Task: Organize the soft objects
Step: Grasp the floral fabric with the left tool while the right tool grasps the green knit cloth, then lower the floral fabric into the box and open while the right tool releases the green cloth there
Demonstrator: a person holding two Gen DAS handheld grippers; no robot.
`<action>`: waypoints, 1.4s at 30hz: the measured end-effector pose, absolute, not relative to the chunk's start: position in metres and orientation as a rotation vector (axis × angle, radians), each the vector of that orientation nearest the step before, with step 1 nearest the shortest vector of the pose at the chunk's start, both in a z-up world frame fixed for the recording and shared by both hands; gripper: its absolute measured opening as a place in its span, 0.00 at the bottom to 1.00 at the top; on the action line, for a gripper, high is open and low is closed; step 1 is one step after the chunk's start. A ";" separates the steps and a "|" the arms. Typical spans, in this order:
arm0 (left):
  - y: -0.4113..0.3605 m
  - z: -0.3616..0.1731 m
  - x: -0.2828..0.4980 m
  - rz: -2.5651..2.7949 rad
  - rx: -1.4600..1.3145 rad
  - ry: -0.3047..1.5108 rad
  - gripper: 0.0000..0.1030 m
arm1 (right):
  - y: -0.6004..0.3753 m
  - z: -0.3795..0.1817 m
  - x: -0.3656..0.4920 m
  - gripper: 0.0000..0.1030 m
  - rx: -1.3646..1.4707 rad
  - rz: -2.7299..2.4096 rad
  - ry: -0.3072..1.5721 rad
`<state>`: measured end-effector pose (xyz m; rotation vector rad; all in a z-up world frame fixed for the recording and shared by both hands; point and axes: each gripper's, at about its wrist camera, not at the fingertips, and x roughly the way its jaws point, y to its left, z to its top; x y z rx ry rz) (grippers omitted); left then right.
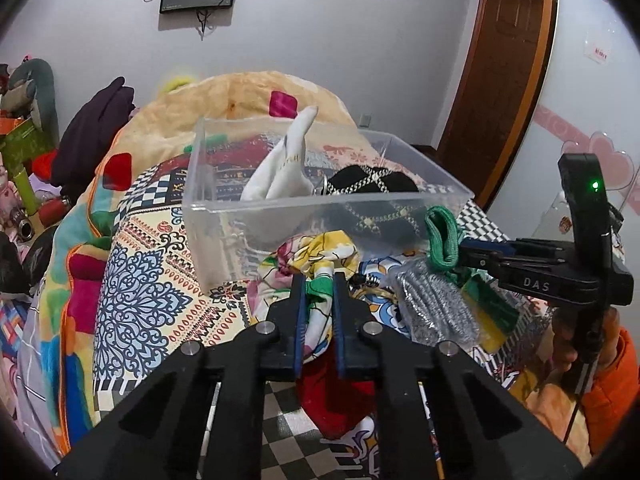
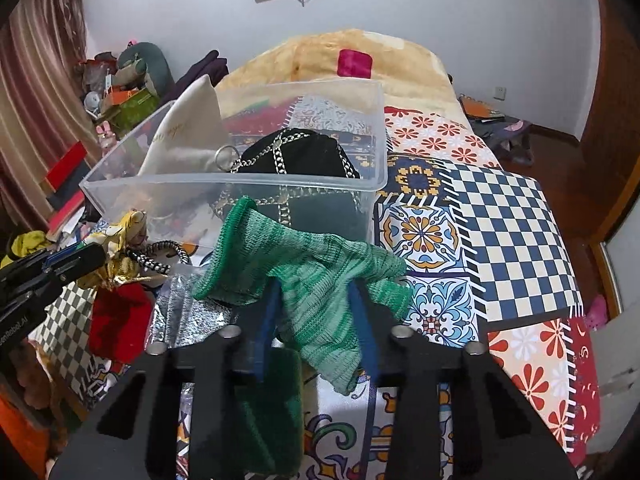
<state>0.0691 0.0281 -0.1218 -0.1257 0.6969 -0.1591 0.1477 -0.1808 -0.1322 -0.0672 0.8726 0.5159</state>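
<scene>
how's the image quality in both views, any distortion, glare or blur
Left wrist view: strong fisheye bend, dark vignette corners, even indoor light; the bin walls show faint sheen, and the left gripper on the floral cloth is sharp. Right wrist view: same curvature; the green knit is crisp, edges slightly soft.

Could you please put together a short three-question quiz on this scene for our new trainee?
1. True or false: the clear plastic bin is empty.
2. Which gripper holds the green knitted cloth? A) left B) right C) neither
3. Fill in: the left gripper is shut on the ______ cloth.

Key
1. False: a white pouch and a black chain-trimmed bag lie inside.
2. B, the right gripper.
3. Floral.
</scene>
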 end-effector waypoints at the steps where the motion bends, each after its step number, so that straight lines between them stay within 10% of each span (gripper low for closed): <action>1: 0.029 -0.120 0.068 -0.159 -0.129 0.692 0.10 | -0.181 -0.131 0.147 0.12 -0.065 0.524 0.870; 42: 0.046 -0.042 0.131 -0.041 -0.093 0.481 0.09 | -0.129 -0.038 0.166 0.06 -0.071 0.604 0.560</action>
